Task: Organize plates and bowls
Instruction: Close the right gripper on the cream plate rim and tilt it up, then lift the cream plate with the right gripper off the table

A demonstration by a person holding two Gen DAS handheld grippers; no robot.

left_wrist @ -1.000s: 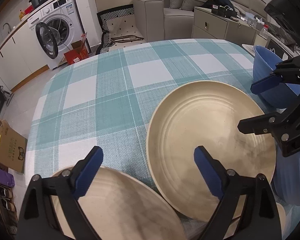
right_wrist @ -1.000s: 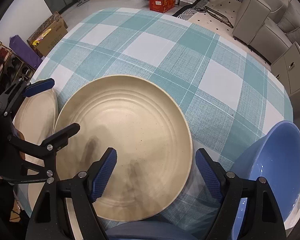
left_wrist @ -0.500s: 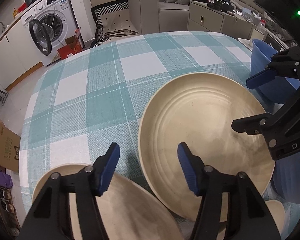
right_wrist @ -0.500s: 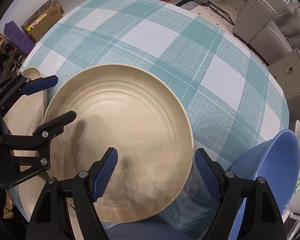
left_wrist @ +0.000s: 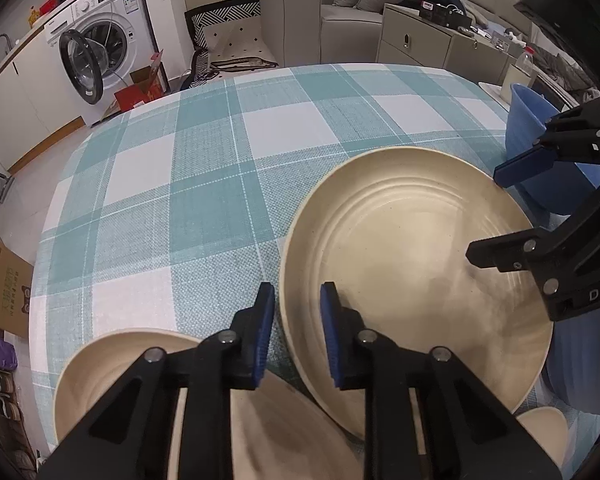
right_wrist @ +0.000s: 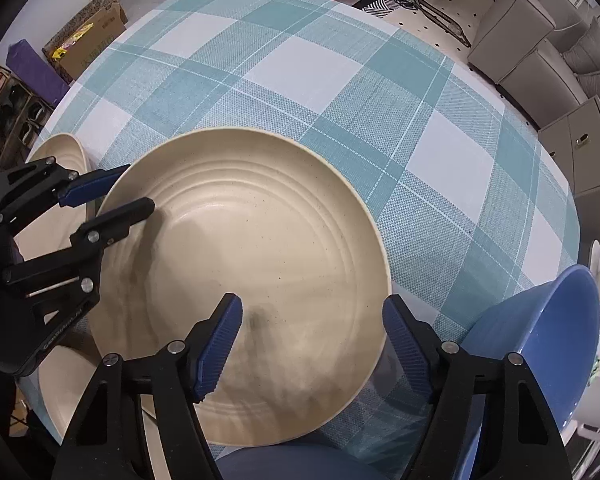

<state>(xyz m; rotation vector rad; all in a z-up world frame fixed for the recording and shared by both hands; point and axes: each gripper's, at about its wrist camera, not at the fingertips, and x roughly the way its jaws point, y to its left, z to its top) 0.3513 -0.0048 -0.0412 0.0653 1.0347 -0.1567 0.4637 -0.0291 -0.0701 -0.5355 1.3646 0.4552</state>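
Since a second ago the left claw [left_wrist: 296, 332] has closed from wide open onto the near-left rim of the big cream plate [left_wrist: 412, 256]: one blue pad sits outside the rim, the other inside, rim pinched between. The plate has barely shifted.

Right claw [right_wrist: 312, 340] points straight down over the plate's near-right edge, jaws closing; the rim is between the pads, but neither visibly touches it.

Landmark = big cream plate, on the tabletop [left_wrist: 220, 184].
- Far side and far-left of plate: bare checked cloth out to the rounded tabletop edge. That is the open room.
- Left of plate, just beside it: second cream plate [left_wrist: 112, 376], near the tabletop's near edge, partly under the left claw's frame. Whether the rims touch I cannot tell.
- Right of plate: blue bowl [right_wrist: 540, 344], tilted, rim close to the plate's right edge; the right claw's outer finger stands in the gap.
- Near side of plate: another blue rim [right_wrist: 284, 460] at the bottom of the right wrist view, mostly hidden.

Materials: plate is matte, speckled cream, round, with shallow concentric ridges and a raised rim. Bowl is smooth plain blue with deep walls. Cloth is woven teal and white plaid.
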